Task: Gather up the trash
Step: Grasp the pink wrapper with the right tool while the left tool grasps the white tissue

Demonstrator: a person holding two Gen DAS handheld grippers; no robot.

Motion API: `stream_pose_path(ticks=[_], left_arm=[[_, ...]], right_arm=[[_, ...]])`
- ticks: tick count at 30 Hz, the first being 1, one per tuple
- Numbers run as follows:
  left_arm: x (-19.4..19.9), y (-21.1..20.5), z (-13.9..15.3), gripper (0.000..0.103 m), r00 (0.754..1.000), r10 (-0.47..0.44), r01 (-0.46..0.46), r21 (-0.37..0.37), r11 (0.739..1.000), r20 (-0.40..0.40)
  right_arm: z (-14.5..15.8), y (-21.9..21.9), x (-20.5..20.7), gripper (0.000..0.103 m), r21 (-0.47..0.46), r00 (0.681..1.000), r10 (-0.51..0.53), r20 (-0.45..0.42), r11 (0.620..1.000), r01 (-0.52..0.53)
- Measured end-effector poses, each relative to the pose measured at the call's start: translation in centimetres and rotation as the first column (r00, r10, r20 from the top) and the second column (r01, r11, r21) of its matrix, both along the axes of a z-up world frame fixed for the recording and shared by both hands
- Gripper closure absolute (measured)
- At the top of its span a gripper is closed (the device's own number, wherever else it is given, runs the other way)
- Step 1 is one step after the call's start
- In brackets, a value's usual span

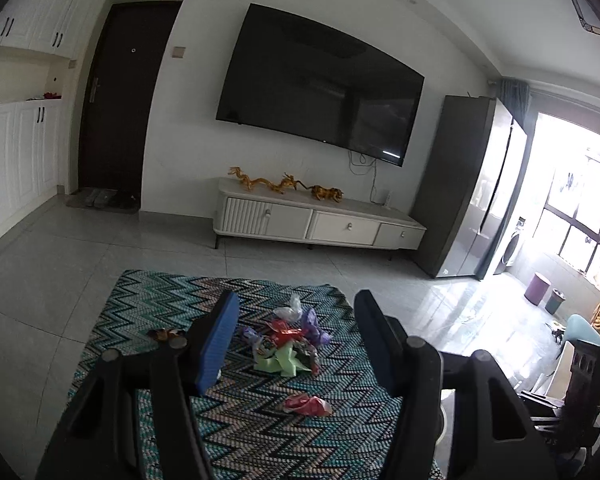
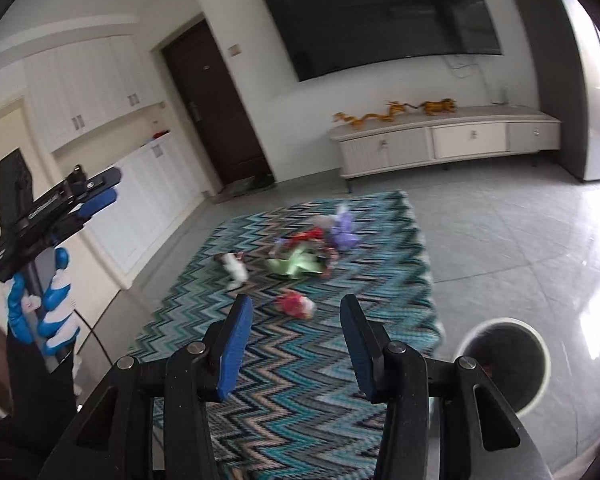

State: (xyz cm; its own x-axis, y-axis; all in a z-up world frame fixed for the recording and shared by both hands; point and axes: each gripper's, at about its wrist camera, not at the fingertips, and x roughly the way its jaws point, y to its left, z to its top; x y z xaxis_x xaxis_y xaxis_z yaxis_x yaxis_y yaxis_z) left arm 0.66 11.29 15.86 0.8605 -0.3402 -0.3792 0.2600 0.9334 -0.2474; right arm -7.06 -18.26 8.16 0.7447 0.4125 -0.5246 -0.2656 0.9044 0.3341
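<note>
Right wrist: bin [image 2: 504, 364] beside rug [image 2: 300, 360].

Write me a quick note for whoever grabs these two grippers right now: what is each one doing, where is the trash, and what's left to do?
Left gripper: open, empty, raised above the rug.
Right gripper: open, empty, pointed at the rug.
Trash: a pile of wrappers sits mid-rug; one red wrapper lies apart, nearest the right gripper; a white scrap lies left of the pile.
Bin: on the floor just off the rug's right edge; its contents are too dark to judge.
Left: nothing is held, so all visible trash still needs picking up and dropping in the bin.
</note>
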Motion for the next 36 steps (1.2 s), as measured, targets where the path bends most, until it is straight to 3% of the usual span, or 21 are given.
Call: stream_pose_path(ticks=[5,8,11,15,23,31,34,36], left_arm=[[2.1,2.8,-1.2,0.045,0.999,0.041,-0.042,-0.01,0.999,-0.033],[4.5,3.8,-3.6,0.045,0.994,0.064,-0.066,-0.017,0.998,-0.093],[7.4,4.5,-6.9,0.044,0.982,0.101,-0.104,-0.012,0.994,-0.161],[11.2,5.0,-12.0,0.038,0.957,0.134,-0.144,-0.02,0.989,-0.256],[17.8,3.2,-21.4,0.038,0.893,0.164,-0.16,0.044,0.986,-0.419],[20.8,2.4,-25.7,0.038,0.859,0.21,-0.183,0.103,0.978,-0.466],[20.8,2.2,-26.3,0.049,0.86,0.207,-0.177,0.107,0.978,-0.467],[20.8,2.0,-26.8,0.069,0.857,0.19,-0.162,0.1,0.982,-0.478]], right_arm=[[-0.2,3.4,2.5,0.059,-0.015,0.996,0.084,-0.011,0.996,-0.084],[-1.8,4.7,4.6,0.048,-0.029,0.994,0.106,-0.04,0.994,-0.107],[-4.1,5.6,7.0,0.047,-0.047,0.988,0.124,-0.087,0.991,-0.129],[-7.5,6.3,10.1,0.04,-0.075,0.977,0.152,-0.149,0.983,-0.165],[-13.7,8.2,16.3,0.035,-0.103,0.943,0.217,-0.252,0.963,-0.249],[-17.1,10.1,19.7,0.035,-0.121,0.921,0.271,-0.281,0.942,-0.314],[-17.9,10.5,19.8,0.041,-0.117,0.913,0.284,-0.292,0.937,-0.329],[-18.3,10.5,19.5,0.061,-0.114,0.911,0.288,-0.295,0.936,-0.333]])
